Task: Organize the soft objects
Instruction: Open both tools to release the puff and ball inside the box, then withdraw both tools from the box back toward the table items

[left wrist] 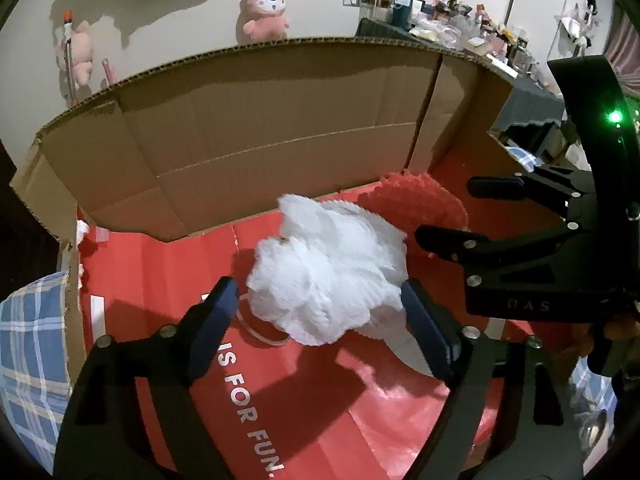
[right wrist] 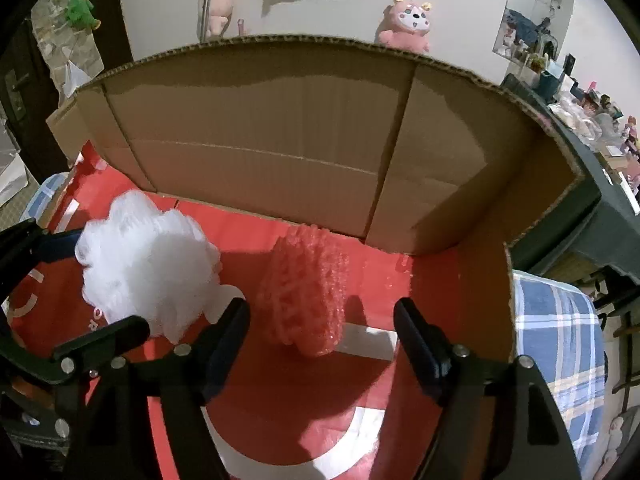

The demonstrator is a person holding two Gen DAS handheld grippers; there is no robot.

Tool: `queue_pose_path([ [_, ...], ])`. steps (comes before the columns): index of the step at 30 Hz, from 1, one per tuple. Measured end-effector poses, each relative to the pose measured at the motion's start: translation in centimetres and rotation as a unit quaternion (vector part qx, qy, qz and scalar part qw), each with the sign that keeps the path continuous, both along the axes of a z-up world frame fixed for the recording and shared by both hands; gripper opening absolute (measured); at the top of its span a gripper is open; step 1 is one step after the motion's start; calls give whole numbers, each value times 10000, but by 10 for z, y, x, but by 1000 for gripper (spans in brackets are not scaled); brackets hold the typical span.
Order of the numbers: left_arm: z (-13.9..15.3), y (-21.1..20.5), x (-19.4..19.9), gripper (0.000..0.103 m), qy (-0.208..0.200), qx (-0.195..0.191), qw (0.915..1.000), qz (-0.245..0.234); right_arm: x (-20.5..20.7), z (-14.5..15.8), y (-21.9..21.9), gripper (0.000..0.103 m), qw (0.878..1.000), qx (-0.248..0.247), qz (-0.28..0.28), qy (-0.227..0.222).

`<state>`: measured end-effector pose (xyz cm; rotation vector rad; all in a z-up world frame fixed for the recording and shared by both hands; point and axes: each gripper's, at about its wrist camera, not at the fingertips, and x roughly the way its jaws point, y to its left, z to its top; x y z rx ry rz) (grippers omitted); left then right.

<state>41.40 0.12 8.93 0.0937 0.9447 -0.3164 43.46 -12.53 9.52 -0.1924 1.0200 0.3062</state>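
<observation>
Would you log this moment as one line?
left gripper: open, white puff between | right gripper: open, pink puff between | both in box

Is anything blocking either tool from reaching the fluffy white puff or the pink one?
Nothing visible. The white mesh puff sits between the left tool's open fingers, and the pink mesh puff lies just ahead of the right tool, with only bare red bag between.

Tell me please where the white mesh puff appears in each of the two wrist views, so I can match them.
Left wrist view: the white mesh puff is in the centre, between the left gripper's open jaws.
Right wrist view: it is at the left, beside the pink mesh puff.
Shared landmark: the cardboard box wall stands behind it in both.
</observation>
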Motion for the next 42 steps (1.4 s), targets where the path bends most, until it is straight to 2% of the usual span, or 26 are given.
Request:
queue_pose_path([
  [8,17,0,-14,85,-115,-69,9999,20,-18,18,-7,80,9999,26,-48,-147],
  [13,37,2,-37,85,-295,-123,9995,34,-35,42,-15,83,9993,68,-86,-349],
  [18,62,8,-75,85,-581,-334,9977,39,-71,76,-23,88,9973,220,-77,-699],
  [21,77,13,-104,94,-818,-508,9953,95,-108,102,-30,94,9937,398,-45,-1051],
  [27,105,21,-170,97,-1471,-781,9859,160,-179,142,-42,102,9824,666,-6,-1744],
  [32,119,21,-229,100,-2141,-839,9730,223,-253,163,-47,103,9669,663,22,-2462],
  [38,122,18,-304,103,-2784,-986,9548,322,-333,163,-53,103,9475,729,-90,-3112],
  [42,114,15,-340,103,-2932,-1061,9494,369,-378,150,-55,103,9378,807,-107,-3374],
])
